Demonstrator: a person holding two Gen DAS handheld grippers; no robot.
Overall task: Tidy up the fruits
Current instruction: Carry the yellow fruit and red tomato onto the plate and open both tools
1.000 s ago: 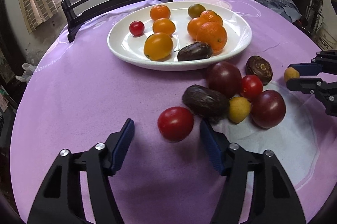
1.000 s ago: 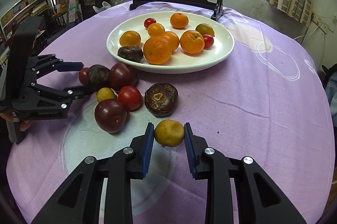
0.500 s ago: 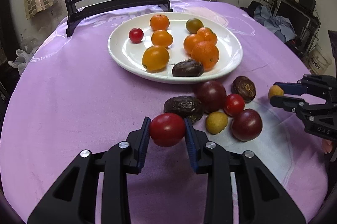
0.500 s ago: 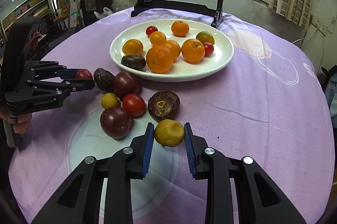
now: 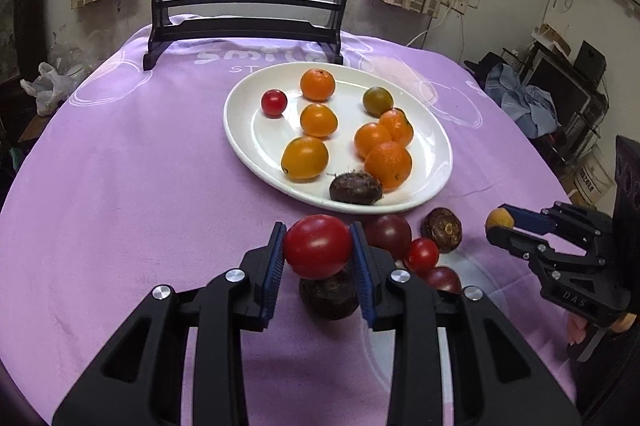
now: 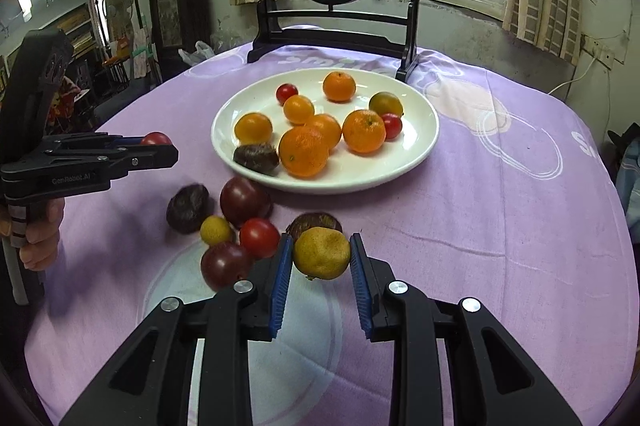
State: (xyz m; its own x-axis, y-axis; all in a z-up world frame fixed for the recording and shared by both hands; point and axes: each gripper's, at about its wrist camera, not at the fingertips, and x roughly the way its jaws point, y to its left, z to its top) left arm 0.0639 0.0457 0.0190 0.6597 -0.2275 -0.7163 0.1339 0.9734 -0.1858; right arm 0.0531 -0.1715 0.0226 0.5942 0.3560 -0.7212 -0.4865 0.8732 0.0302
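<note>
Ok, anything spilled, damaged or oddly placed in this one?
Nothing spilled or broken. The left gripper holds a red tomato, the right gripper a yellow fruit. Loose fruit lies beside the white plate; the brown fruit looks blotchy and wrinkled.

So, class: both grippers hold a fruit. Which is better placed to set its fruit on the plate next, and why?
Left, probably. The left gripper holds its red tomato right at the white plate rim; the right gripper with its yellow fruit sits behind loose fruit.
</note>
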